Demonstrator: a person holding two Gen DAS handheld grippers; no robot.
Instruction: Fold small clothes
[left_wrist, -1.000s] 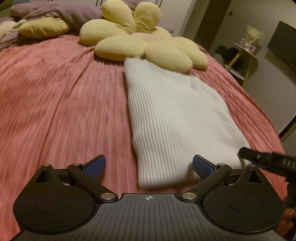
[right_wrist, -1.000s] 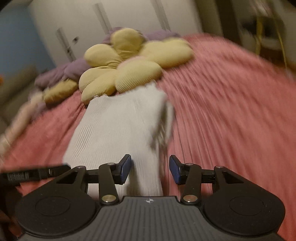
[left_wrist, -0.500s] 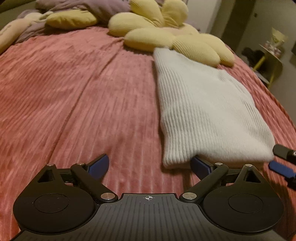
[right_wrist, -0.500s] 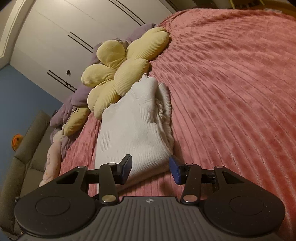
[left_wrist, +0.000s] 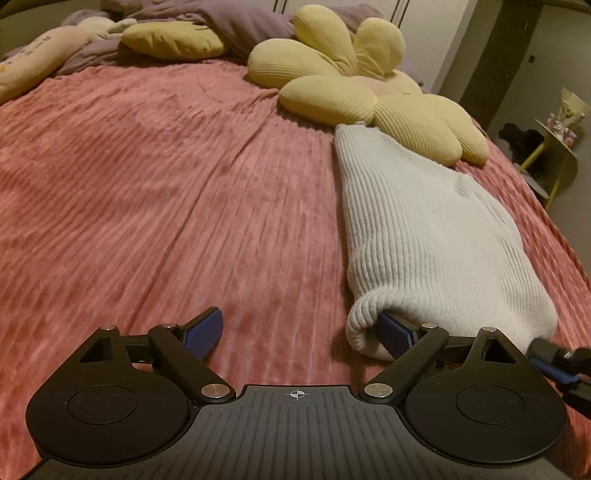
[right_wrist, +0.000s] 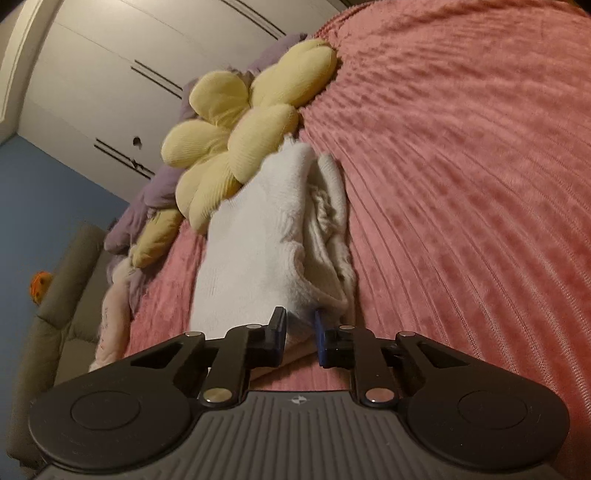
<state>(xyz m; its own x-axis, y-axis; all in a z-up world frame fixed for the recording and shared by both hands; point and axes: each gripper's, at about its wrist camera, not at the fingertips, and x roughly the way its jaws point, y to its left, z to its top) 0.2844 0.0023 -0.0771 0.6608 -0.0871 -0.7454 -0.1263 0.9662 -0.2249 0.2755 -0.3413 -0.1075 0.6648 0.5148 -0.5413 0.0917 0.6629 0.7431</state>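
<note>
— Where's the sweater (left_wrist: 432, 236) sitting?

— Lying lengthwise on the pink bedspread (left_wrist: 166, 192), already folded into a long strip. Its far end touches the yellow flower pillow (left_wrist: 354, 92); its near end is right at the two grippers.

— What are the jaws doing?

— The right gripper (right_wrist: 301, 332) has its jaws nearly shut, pinching the near right corner of the sweater (right_wrist: 269, 240). The left gripper (left_wrist: 303, 330) has its jaws spread wide. One finger is tucked under the rolled near left corner, the other rests on bare bedspread, so it grips nothing yet.

— So the step is taking the near hem?

— That's my reading: grab both near corners, then carry them toward the pillow to halve the strip.

— How to do it well?

— Slide the left gripper further right so both fingers bracket the corner, and close on all the layers, not just the top one. On the right side the layers look loose and bunched, so a shallow pinch could let the lower ones slip. Lift both corners level, keep the hem taut between them, and stop short of the pillow so the fold lands flat.
</note>
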